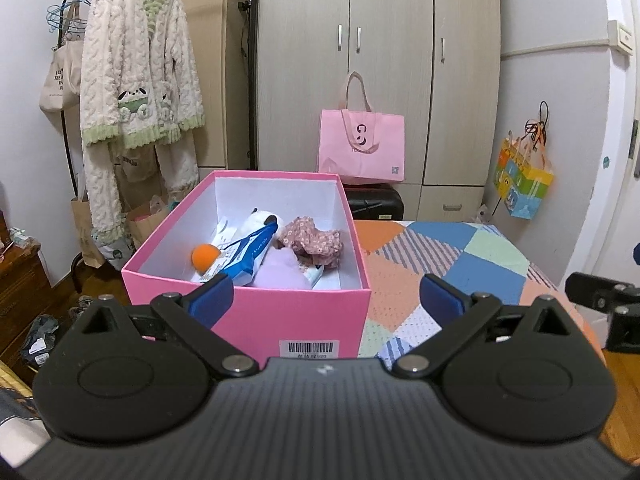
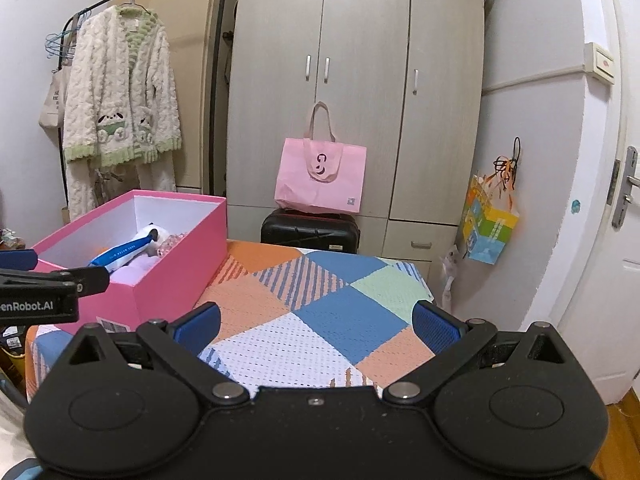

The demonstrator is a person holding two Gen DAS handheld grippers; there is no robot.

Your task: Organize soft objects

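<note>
Looks like the sorting is basically done: the pink box (image 1: 256,312) sits on the left part of the patchwork-covered tabletop (image 1: 460,252), with all the soft stuff inside. I count one orange ball (image 1: 205,257), one panda plush (image 1: 258,220), one floral fabric piece (image 1: 316,240), one lilac soft thing (image 1: 280,268), plus one blue-and-white packet (image 1: 250,250). Left claw (image 1: 326,298) is wide open and empty near the box; right claw (image 2: 316,326) same, over bare cover.

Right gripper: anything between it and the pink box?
Nothing but bare patchwork cover. In the right wrist view the right gripper stands open over it, and the pink box sits up-left. The left gripper juts in beside the box.
</note>
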